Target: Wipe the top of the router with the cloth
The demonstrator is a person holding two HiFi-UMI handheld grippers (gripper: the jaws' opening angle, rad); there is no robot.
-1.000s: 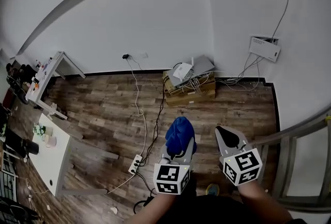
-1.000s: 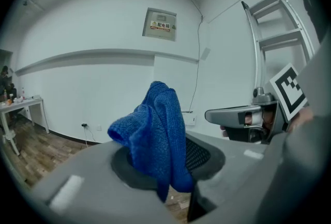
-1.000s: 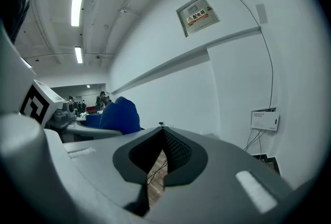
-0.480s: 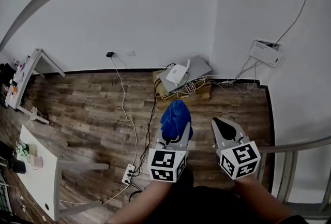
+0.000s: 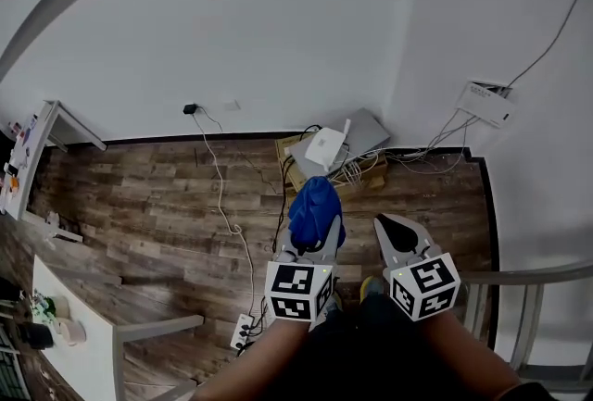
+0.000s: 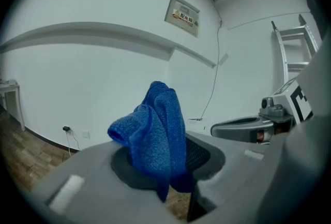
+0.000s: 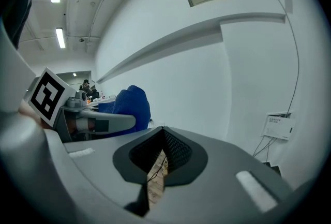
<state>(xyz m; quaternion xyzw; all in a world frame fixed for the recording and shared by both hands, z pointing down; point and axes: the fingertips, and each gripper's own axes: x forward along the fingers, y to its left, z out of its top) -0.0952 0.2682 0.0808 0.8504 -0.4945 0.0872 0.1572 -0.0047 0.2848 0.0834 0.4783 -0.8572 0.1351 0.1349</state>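
Note:
The white router lies on a stack of cardboard boxes against the far wall, with a grey flat device beside it. My left gripper is shut on a bunched blue cloth, which hangs in the air short of the router. In the left gripper view the cloth stands up out of the jaws. My right gripper hovers to the right of it, shut with nothing in it. The cloth also shows in the right gripper view.
Cables trail over the wood floor to a power strip. A white table stands at the lower left and a desk at the far left. A wall box with wires hangs on the right, near a metal rail.
The view has moved toward the wall, so the router and boxes now sit closer to the grippers. Both grippers keep the same pose and the cloth stays held.

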